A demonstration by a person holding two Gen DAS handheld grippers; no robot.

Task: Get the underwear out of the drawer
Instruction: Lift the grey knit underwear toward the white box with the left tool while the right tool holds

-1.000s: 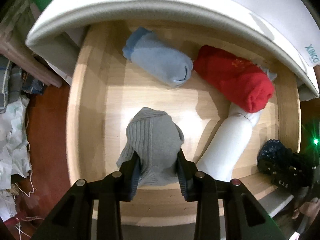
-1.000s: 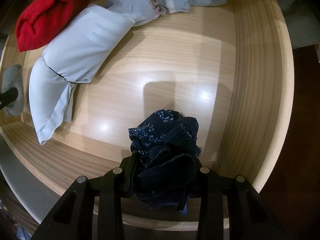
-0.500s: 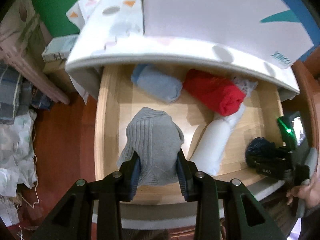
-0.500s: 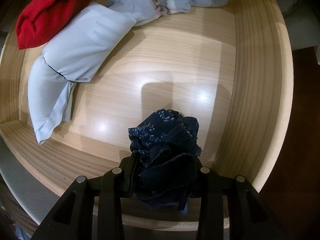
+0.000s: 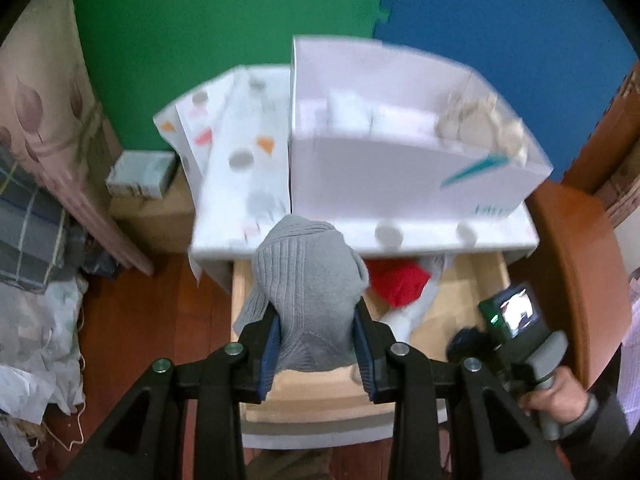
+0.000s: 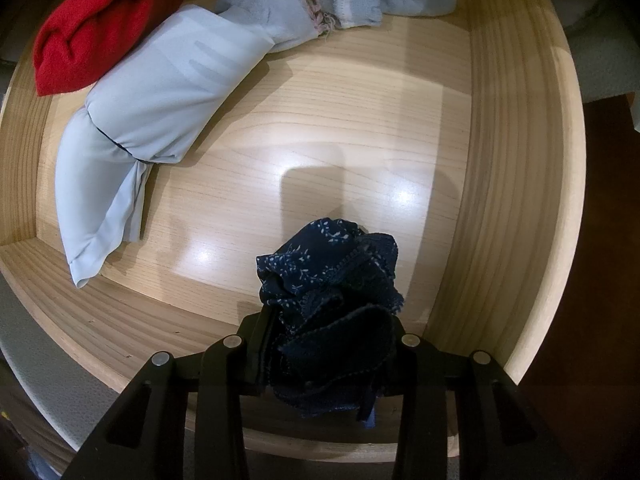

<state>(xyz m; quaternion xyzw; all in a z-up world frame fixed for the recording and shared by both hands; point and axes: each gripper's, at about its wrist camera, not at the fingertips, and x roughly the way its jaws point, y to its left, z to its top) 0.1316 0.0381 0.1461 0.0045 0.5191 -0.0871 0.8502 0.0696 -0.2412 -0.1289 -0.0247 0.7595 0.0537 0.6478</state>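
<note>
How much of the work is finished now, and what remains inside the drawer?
Neither piece is set down anywhere yet. In hand: the left tool is shut on the grey ribbed piece, held high above the drawer; the right tool is shut on the navy floral piece, low over the drawer. Left inside: the red roll, the pale blue roll and a floral-trimmed piece.

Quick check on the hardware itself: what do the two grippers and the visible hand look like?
Both the left gripper and right gripper have matte black angular frames with round silver bolts and blue-edged pads. From the left wrist view, the right unit has a grey handle, a small lit screen and green LED; the hand wears a dark sleeve.
</note>
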